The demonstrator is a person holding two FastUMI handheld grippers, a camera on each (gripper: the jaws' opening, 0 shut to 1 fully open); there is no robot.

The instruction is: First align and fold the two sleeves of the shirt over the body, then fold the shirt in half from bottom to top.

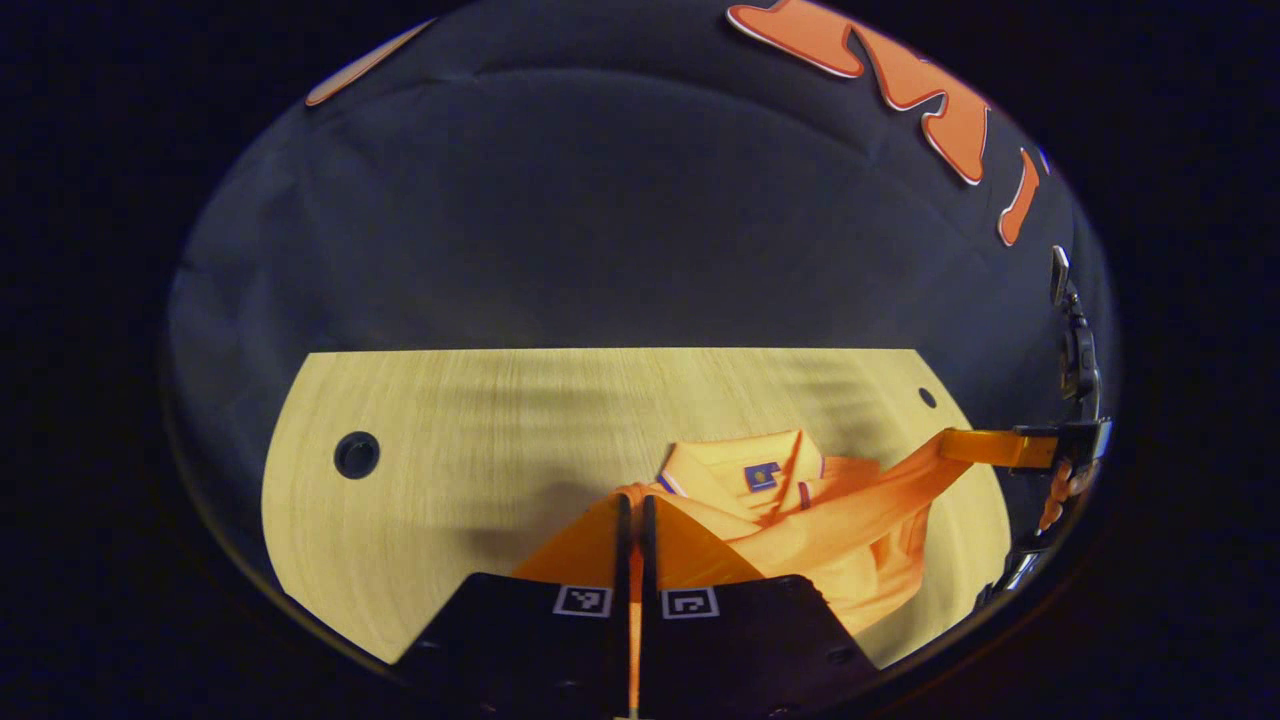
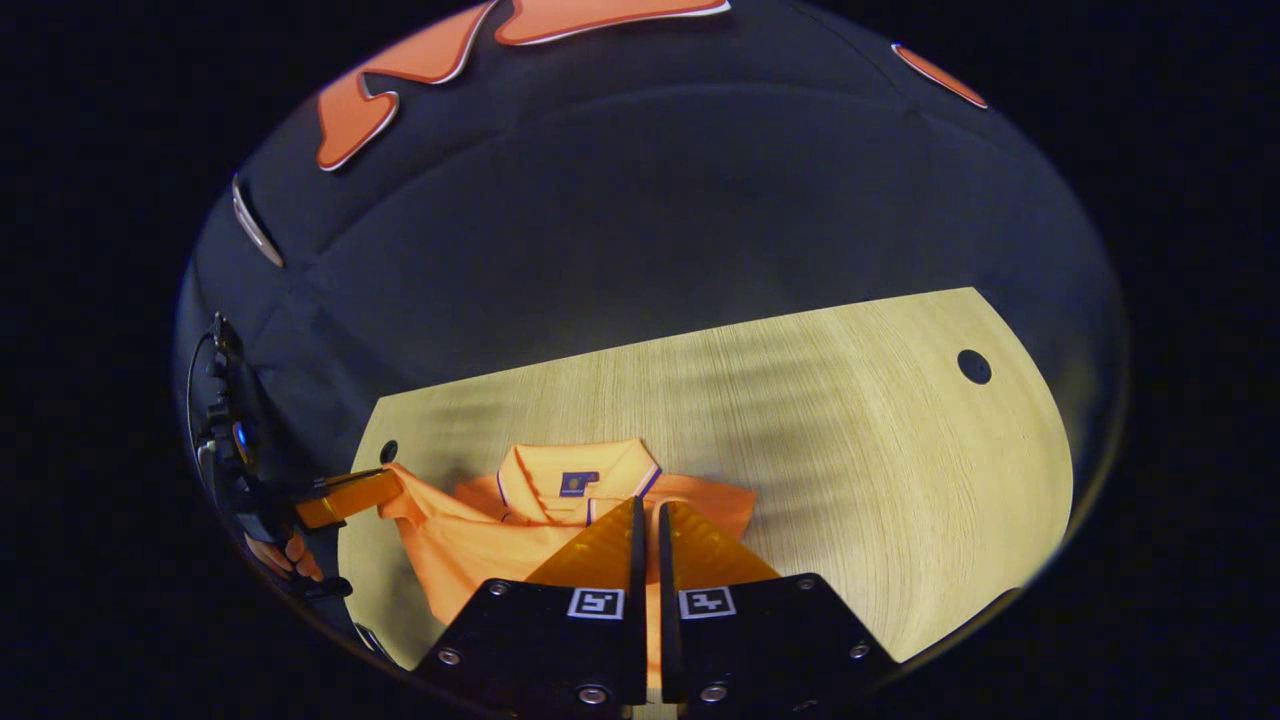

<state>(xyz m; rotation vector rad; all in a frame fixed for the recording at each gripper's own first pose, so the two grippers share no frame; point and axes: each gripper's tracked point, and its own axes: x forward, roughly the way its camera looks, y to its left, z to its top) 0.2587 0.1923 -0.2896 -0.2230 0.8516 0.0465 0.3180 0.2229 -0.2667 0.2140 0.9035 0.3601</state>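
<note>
Quick tally from us: we count one orange shirt (image 2: 470, 555) with one collar (image 2: 578, 478) and one dark tag (image 2: 578, 483) inside it; one wooden table (image 2: 850, 480); two round holes in the tabletop, one at about 9 o'clock (image 1: 356, 455) and a smaller one at about 3 o'clock (image 1: 927, 397) in the left gripper view; two grippers, the left gripper (image 1: 636, 510) and the right gripper (image 2: 647, 515); two square markers on each, so four markers total.
</note>
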